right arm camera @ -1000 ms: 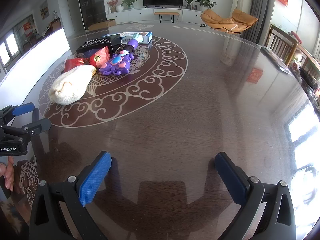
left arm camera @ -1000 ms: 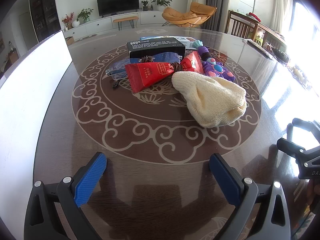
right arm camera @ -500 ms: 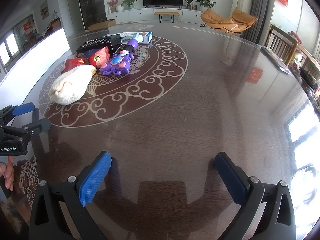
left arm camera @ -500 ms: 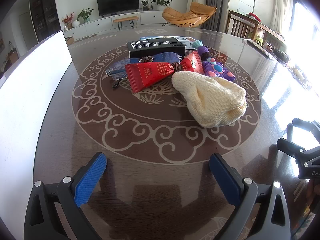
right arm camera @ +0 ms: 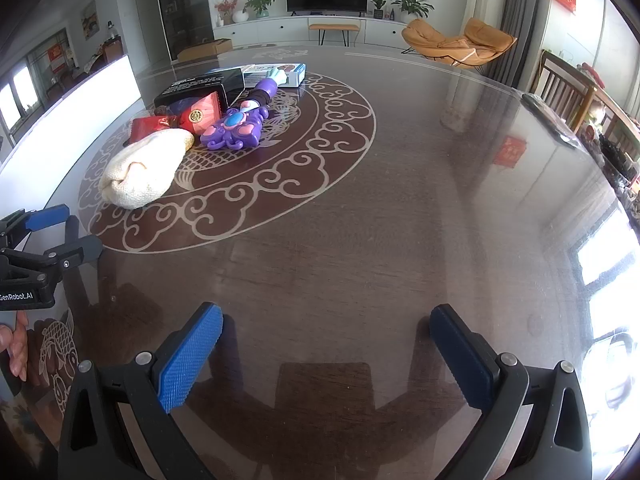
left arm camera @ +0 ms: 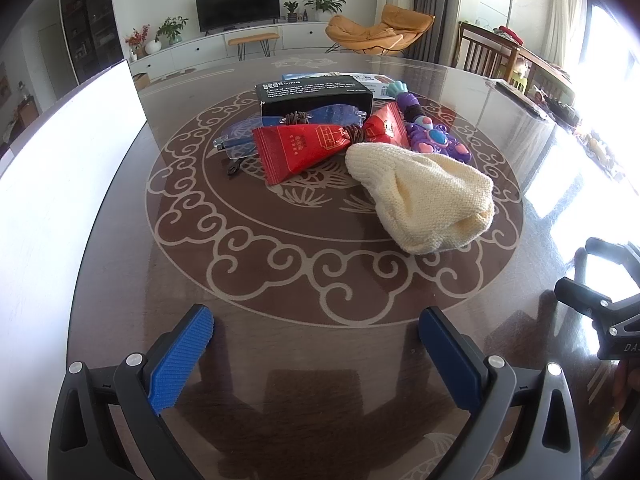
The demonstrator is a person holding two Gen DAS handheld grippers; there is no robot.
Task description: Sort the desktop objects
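A heap of objects lies mid-table: a cream knitted hat (left arm camera: 424, 192) (right arm camera: 140, 172), a red packet (left arm camera: 304, 148) tied with brown cord, a second red packet (right arm camera: 200, 114), a purple toy (left arm camera: 432, 136) (right arm camera: 236, 128), a black box (left arm camera: 316, 94) (right arm camera: 200, 86), clear blue glasses (left arm camera: 256, 132) and a light blue box (right arm camera: 276, 72). My left gripper (left arm camera: 316, 344) hovers open near the table's front edge, well short of the heap, nothing between its blue pads. My right gripper (right arm camera: 326, 340) is open over bare table, right of the heap.
The round dark table (right arm camera: 400, 200) has a glossy top with a pale scroll pattern. A white panel (left arm camera: 60, 184) runs along its left side. A dark flat object (right arm camera: 548, 116) lies at the far right edge. Wooden chairs (right arm camera: 568, 92) stand beyond.
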